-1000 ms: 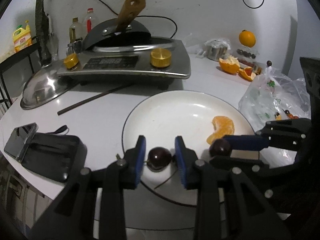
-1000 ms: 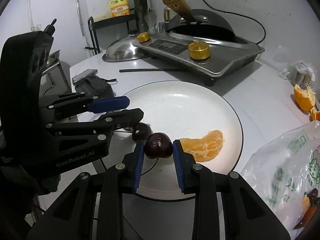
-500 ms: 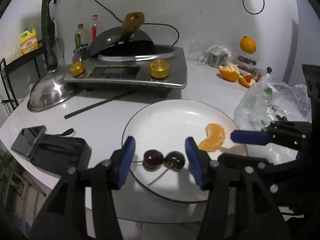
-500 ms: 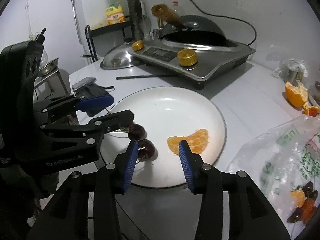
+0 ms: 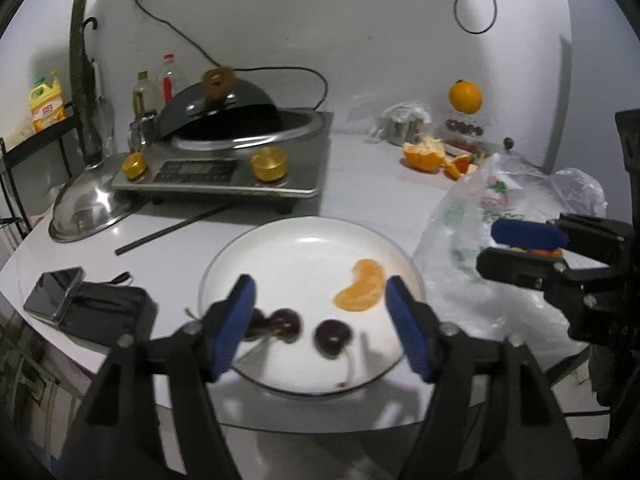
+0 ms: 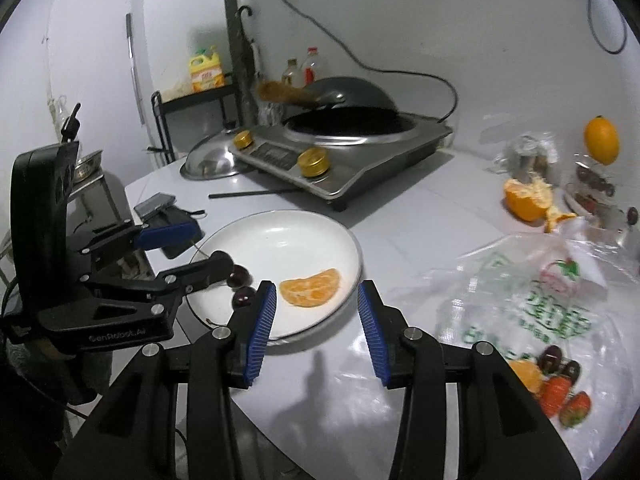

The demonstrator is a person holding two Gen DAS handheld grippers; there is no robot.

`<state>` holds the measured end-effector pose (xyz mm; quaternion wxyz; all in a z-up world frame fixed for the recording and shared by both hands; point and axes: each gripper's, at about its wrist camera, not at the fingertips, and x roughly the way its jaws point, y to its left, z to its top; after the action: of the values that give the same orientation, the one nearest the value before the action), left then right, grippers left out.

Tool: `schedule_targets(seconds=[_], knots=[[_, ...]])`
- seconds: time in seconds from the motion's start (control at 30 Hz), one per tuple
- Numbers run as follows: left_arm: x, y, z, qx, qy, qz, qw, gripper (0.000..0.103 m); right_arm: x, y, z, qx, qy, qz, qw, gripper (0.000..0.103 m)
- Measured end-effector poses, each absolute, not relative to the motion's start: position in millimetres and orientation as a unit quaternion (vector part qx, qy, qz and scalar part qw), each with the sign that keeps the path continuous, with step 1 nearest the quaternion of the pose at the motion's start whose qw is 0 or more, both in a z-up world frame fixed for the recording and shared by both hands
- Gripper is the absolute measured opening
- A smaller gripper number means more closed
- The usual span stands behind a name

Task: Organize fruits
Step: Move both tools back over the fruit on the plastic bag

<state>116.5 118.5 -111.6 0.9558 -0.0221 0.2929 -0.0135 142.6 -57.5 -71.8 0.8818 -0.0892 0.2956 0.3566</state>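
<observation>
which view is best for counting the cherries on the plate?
Left wrist. It shows three cherries on the white plate, though the left gripper, jaws open, partly covers the leftmost. The right wrist view shows only two cherries, part-hidden behind gripper fingers.

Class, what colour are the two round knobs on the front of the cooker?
Gold. The knobs show best in the left wrist view.

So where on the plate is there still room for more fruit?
The far half of the plate, toward the cooker, is bare, beyond the orange segment. The near edge is crowded: cherries lie there in a row with their stems. Bare tabletop also runs between cooker and plastic bag.
</observation>
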Motion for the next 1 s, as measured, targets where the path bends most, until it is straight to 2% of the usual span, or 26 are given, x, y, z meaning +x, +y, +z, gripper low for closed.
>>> schedule_targets(seconds=[1.0], knots=[[122.9,-32.8,-89.6,0.066,0.293,-0.118,0.947,0.074,135.4,-223.5,-68.4,-0.024,0.275,0.255,0.927,0.045]])
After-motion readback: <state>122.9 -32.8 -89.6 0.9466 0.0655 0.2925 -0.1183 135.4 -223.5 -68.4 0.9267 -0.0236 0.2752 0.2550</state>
